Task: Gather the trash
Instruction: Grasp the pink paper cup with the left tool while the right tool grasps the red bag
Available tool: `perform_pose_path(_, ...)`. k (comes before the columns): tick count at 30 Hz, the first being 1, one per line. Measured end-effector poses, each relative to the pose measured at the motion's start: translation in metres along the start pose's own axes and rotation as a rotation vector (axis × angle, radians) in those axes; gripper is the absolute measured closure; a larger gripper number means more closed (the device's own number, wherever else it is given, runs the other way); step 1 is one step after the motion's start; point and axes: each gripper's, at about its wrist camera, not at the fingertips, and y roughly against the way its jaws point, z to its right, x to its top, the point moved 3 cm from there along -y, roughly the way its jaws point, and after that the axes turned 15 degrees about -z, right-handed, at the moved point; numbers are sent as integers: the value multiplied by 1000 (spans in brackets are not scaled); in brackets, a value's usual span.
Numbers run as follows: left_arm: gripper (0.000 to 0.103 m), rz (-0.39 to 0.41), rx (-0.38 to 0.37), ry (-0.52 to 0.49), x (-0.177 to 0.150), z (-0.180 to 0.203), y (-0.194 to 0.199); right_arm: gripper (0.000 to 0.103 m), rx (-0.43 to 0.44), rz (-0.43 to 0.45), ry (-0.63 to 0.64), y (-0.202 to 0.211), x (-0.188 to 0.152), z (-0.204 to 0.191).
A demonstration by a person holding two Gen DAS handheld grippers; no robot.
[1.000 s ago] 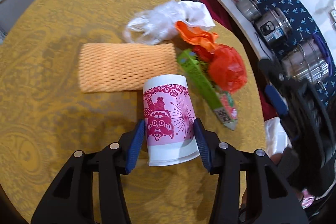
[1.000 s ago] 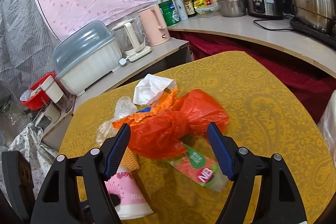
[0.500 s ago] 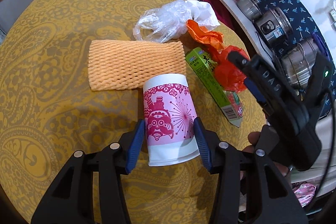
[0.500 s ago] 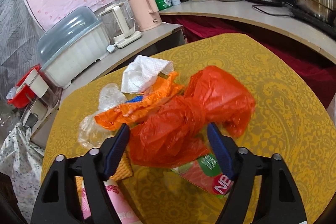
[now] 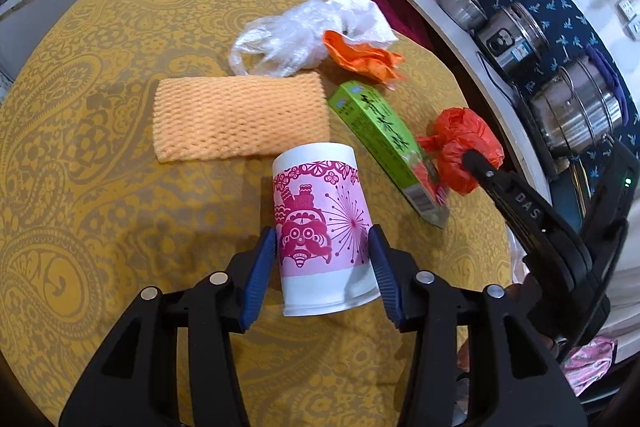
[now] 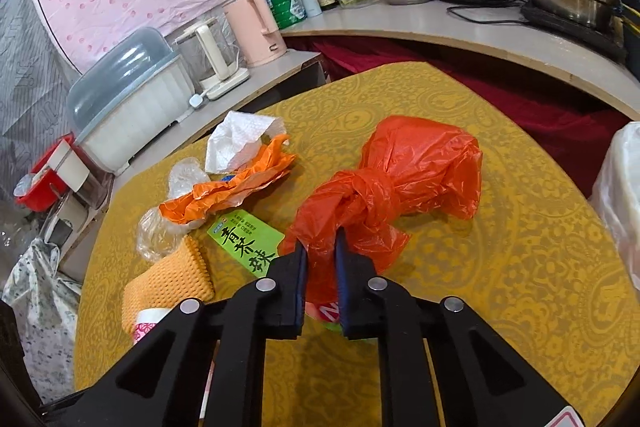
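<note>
We find the trash gathered loosely toward the far right part of a round table [image 5: 80,155] covered in a yellow patterned cloth, and we judge that this clustering lets both grippers work without long reaches. The left gripper [image 5: 323,267] holds a white paper cup [image 5: 320,223] with a pink printed band, its blue pads pressed on either side of the cup near the near edge of the table; the cup is tilted with its wider rim toward the camera, and we judge it is held ready to receive smaller scraps, though the pictures do not show its interior. The right gripper [image 6: 321,259] has just been closing, and its jaws now stand narrow, pinching the loose tail of a knotted red plastic bag [image 6: 416,163] just below the knot; the thin film is caught between the pads, while the swollen body of the bag rests on the cloth toward the right edge. We judge the tail was chosen because it offers a slim, gatherable hold. Beside the bag lies a green carton [image 5: 376,131], flat and slanted, its near end touching the bag. Beyond it we note a crumpled orange wrapper [image 5: 360,55], a clear plastic bag [image 5: 280,43] and a white tissue [image 6: 240,139] bunched together toward the far edge, and an orange foam net sleeve [image 5: 240,119] lying flat just behind the cup. We note these items as not yet collected. No bin can be identified with certainty.
</note>
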Motion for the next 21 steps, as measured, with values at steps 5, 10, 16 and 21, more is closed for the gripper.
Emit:
perform_pose_path(5,58,17,2,-44,-10,23,8,92,-4,61,-6,37,-5,17)
perform_pose_path(10,58,40,-1,-96,-19,52,18,92,-11,121,-12,75,-9,35)
perform_pose_path(16,58,81,10,-194,-34,99,33,92,-9,192,-47,120,-12,63)
perform_pose_path(21,58,108,8,-270,-45,138,42,92,-19,243,-79,154,-17,91)
